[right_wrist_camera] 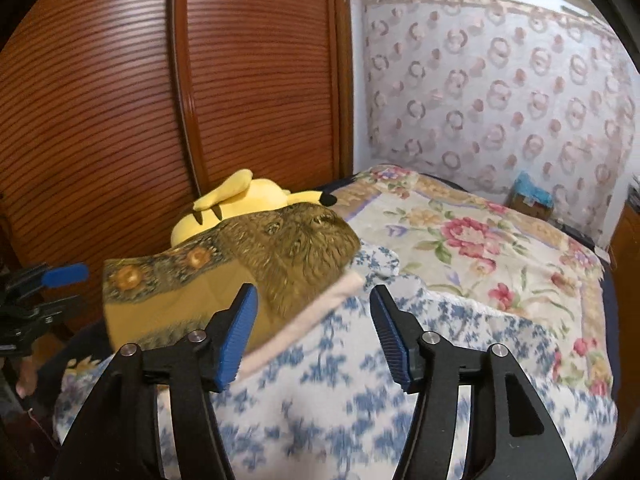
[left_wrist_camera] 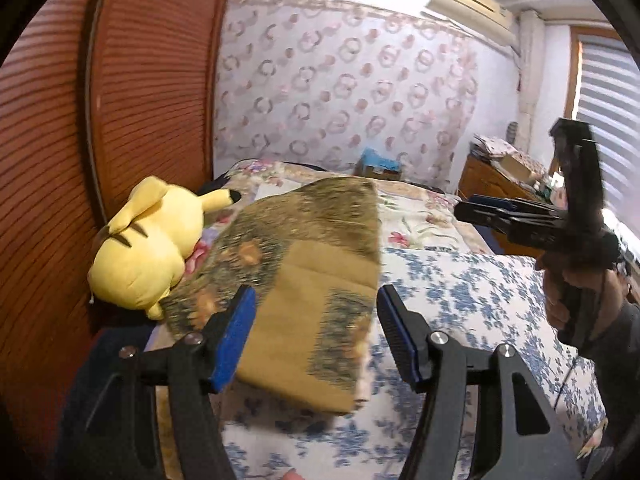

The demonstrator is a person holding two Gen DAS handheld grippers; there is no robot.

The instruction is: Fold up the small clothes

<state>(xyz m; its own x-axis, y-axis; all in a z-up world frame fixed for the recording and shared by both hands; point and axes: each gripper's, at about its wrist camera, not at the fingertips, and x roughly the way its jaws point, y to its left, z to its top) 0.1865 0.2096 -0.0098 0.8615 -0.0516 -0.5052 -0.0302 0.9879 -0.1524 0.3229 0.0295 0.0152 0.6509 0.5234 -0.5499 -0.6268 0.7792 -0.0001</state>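
The folded mustard-and-olive cloth (left_wrist_camera: 304, 280) lies on the blue-flowered quilt (left_wrist_camera: 460, 300), its far corner at about 12 o'clock from the left gripper (left_wrist_camera: 316, 336), whose fingers stand wide apart and hold nothing. The right gripper (right_wrist_camera: 312, 332) is likewise spread wide and empty, with the cloth (right_wrist_camera: 224, 276) at its 11 o'clock. A yellow plush toy (left_wrist_camera: 148, 248) rests touching the cloth's 9 o'clock edge, against the wooden wardrobe door (left_wrist_camera: 60, 140). A small box with a blue top (left_wrist_camera: 378, 166) sits by the headboard; its contents cannot be made out.
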